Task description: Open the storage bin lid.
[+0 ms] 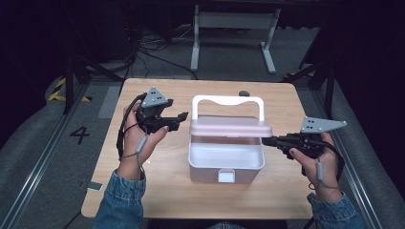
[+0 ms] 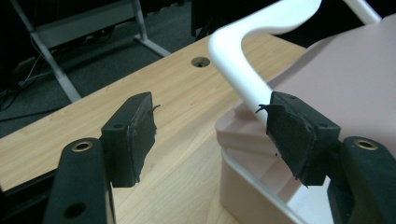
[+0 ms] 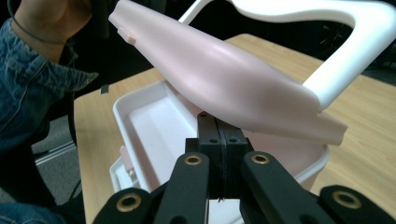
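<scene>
Pink-lidded box point(image 1: 226, 157) between parted left tongs point(image 1: 184, 116) and closed right tongs point(image 1: 265, 140) under its raised lid.

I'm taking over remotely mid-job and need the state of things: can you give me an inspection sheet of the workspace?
Surface: wooden table, a round hole near its far edge.
Job's things: pink box at table centre, pink lid raised partway, white handle standing up, front latch hanging loose.
Clutter: small flat tag at the near left table edge.
Grippers: left gripper open beside the box, nothing between its jaws; right gripper shut, its tips under the lid's right edge.
Cables: grey cords trail from both grippers along the wrists.
Surroundings: dark room, grey floor, white metal frame behind the table, a floor marking 4 at left.
</scene>
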A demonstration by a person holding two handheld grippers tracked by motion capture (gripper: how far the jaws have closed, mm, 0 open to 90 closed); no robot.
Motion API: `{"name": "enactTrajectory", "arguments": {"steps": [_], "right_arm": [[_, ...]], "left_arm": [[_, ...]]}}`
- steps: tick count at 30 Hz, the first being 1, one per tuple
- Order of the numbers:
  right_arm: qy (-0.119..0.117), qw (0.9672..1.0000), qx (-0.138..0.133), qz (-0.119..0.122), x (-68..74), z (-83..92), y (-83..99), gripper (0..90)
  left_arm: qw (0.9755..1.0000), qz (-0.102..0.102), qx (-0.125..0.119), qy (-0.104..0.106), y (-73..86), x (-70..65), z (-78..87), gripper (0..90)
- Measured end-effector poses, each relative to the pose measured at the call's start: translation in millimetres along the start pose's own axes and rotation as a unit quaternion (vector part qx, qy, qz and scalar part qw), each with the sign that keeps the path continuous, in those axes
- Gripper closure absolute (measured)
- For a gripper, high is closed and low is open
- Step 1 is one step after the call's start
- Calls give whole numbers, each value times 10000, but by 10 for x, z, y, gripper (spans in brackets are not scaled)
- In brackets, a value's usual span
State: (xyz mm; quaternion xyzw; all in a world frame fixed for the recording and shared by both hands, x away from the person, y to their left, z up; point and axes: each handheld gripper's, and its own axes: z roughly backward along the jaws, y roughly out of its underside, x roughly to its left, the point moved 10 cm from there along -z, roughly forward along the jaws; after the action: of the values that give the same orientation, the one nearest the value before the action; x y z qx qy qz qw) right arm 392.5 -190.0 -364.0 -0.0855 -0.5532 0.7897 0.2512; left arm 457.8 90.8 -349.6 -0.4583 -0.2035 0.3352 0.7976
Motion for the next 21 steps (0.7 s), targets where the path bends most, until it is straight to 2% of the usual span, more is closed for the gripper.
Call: {"name": "enactTrajectory", "arguments": {"steps": [10, 14, 17, 21], "right_arm": [[135, 9994, -320, 16, -86, -17, -147, 900], [185, 9990, -406, 28, -129, -24, -201, 900], [204, 9988, -452, 7, -155, -27, -233, 900], [318, 9983, -497, 15, -195, -27, -269, 900]], "left_arm": [[9998, -153, 90, 46, 103, 31, -16, 294], [9995, -180, 230, 120, 174, 61, -28, 280], [9988, -266, 354, 200, 213, 45, -47, 263], [9985, -334, 365, 251, 220, 0, -84, 251]]}}
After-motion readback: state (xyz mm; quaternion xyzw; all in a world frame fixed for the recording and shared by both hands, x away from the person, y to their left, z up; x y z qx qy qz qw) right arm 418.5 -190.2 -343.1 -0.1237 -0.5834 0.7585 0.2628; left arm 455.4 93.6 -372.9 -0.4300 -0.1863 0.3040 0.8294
